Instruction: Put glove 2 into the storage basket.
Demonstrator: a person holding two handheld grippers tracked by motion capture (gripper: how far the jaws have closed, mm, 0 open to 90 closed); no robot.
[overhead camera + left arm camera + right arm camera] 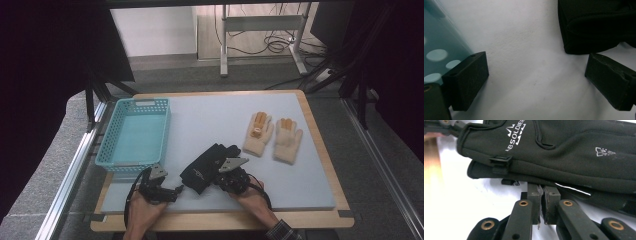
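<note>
A pair of black gloves [206, 165] lies stacked on the pale mat [210, 112]; the upper glove [564, 152] carries white lettering and a small clip. My right gripper [220, 176] is at the near right side of the pair. Its jaws are pressed together, and its tips [543, 185] reach the edge of the lower glove; whether fabric is pinched is unclear. My left gripper [176, 191] rests low on the mat just left of the gloves, open, with bare mat between its fingers [536, 66]. A corner of the black gloves [596, 25] lies just beyond its right finger.
A teal plastic basket [111, 137] stands at the left of the mat, close beside my left gripper's left finger [466, 80]. Two beige knit gloves [258, 134] [287, 141] lie side by side at the right. The wooden table edge [225, 220] runs along the front.
</note>
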